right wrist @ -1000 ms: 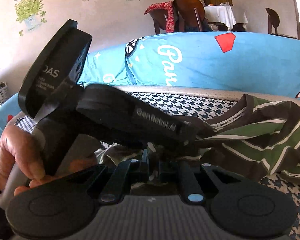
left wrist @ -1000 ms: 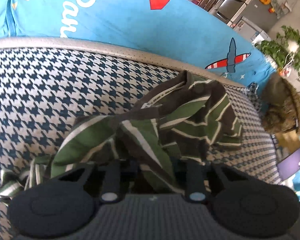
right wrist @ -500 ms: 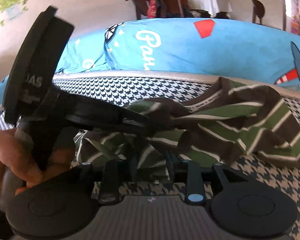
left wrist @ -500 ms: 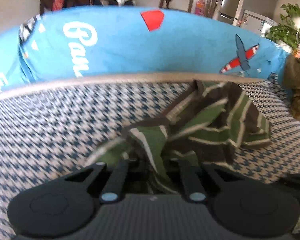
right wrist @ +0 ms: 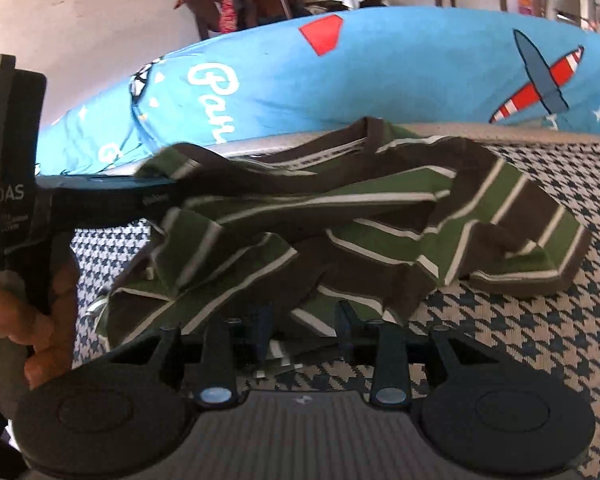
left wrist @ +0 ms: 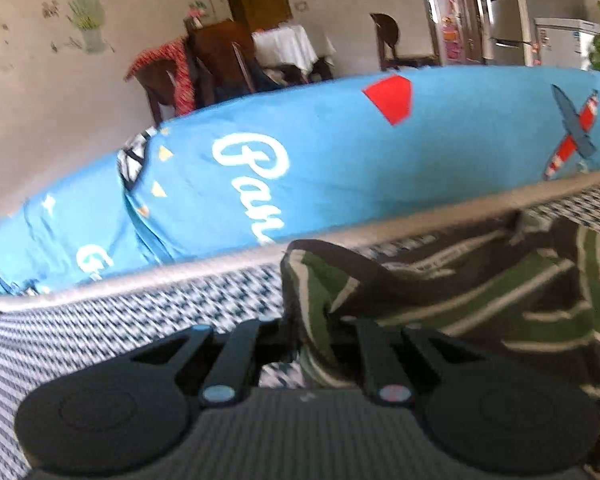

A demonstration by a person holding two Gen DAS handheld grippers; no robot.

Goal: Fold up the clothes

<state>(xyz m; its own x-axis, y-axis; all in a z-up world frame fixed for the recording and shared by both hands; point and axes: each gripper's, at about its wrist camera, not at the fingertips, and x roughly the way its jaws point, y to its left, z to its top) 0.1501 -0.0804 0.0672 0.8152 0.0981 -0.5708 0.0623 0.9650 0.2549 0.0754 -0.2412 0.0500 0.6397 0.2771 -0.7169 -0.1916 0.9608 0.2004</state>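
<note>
Clearly we are only starting: the striped shirt [right wrist: 340, 232] lies crumpled on the houndstooth cover [right wrist: 540, 340], with no fold made. Our left gripper [left wrist: 308, 340] is clamped on a bunch of its cloth; our right gripper [right wrist: 300, 324] stands part open at the near edge, gripping nothing. Spreading it flat and all the folding remain.

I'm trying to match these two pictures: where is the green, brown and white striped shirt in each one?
Left wrist view: the green, brown and white striped shirt fills the lower right, above the gripper.
Right wrist view: it sprawls across the middle, on the houndstooth cover.
Shared landmark: the blue cushion with the red-and-white plane behind.
</note>
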